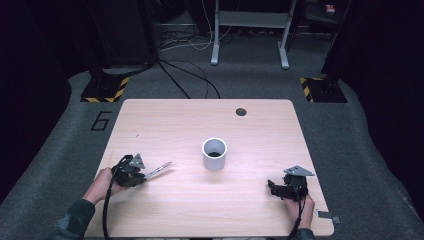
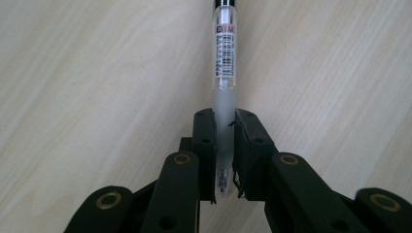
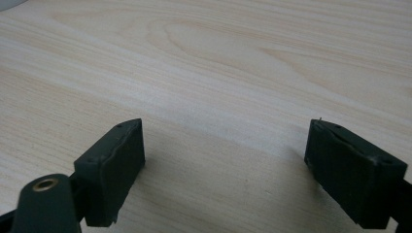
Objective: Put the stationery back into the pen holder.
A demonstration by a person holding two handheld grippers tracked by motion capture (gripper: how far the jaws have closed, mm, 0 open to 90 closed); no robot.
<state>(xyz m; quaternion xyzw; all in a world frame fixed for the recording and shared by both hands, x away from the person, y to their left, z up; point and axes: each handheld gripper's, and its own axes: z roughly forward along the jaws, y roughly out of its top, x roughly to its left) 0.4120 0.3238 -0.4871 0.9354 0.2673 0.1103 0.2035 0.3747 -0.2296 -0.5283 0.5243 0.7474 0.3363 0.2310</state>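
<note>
A dim room with grey carpet (image 1: 60, 150), trailing cables and dark equipment stands surrounds a pale wood worktop (image 1: 210, 200). A person's forearms reach in from the near edge, each hand carrying a black hand-held gripper.

The left hand-held gripper (image 1: 141, 174) sits near the worktop's left side, gripped by the left hand (image 1: 102, 184). Its jaws are closed on a clear-barrelled pen (image 1: 159, 170). In the left gripper view the pen (image 2: 224, 92) runs straight out ahead of the left hand-held gripper (image 2: 224, 160), pinched at its frosted grip section, its tip pointing back between the jaws and its labelled barrel extending forward above the wood.

Ahead and to the right of that gripper stands a white cup (image 1: 214, 154), upright, dark inside, near the worktop's middle and well apart from the pen.

The right hand-held gripper (image 1: 276, 188) rests near the right side, held by the right hand (image 1: 300, 205). In its own view the right hand-held gripper (image 3: 226, 165) has its jaws spread wide with bare wood between them.
</note>
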